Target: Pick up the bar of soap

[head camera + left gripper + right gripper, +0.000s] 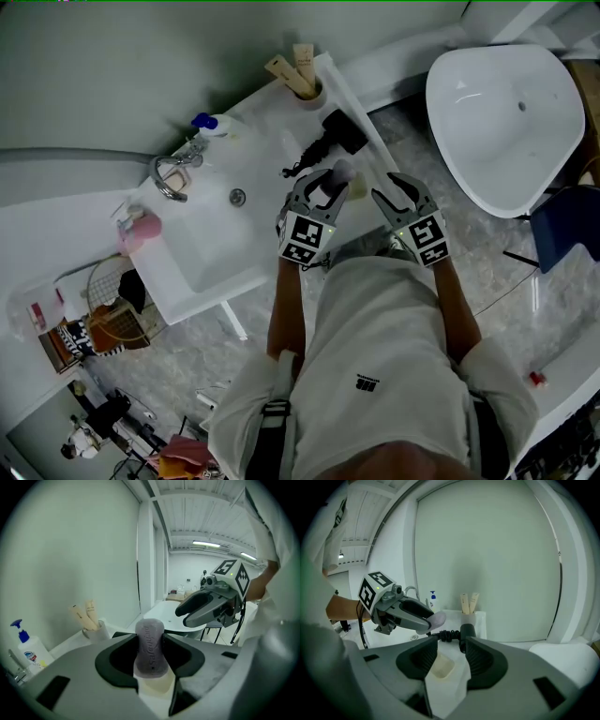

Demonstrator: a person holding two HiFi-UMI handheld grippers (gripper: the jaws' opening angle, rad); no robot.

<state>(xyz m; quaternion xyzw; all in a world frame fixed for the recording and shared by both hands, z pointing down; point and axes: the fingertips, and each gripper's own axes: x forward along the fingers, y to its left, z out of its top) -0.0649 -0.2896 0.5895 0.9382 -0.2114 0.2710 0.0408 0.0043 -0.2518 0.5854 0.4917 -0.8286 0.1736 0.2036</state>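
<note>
From the head view, the person stood over the white counter (281, 131) with its sunken white sink (211, 234), both claws out in front side by side. The left claw (323, 190) was clenched on the pale lilac-grey oval bar of soap (329, 194), lifted above the counter's right end, and the right claw (397, 193) hovered just beside it. Past them lay the black hair dryer (335, 134), near a white cup (305, 92) of beige tubes (292, 70) at the wall. A white pump bottle with a blue top (210, 124) stood by the chrome faucet (170, 177), and a white oval bathtub (506, 122) sat well apart on the right. Over to the left gripper view: there it was, the bar of soap (150, 651) standing upright, pinched between the two dark jaws, with a cream soap dish (158, 687) showing below it. The right claw (202, 609) hung ahead to the right, with the bathtub (161, 613) behind it. Then the right gripper view: the right claw (449, 654) was released, jaws apart with nothing between them, and the cream soap dish (439, 665) lay bare on the counter below the gap. To the left, the left claw (423, 617) carried the soap (437, 618) at its tip, clear above the counter, with the hair dryer (466, 632) and cup (468, 619) beyond.
</note>
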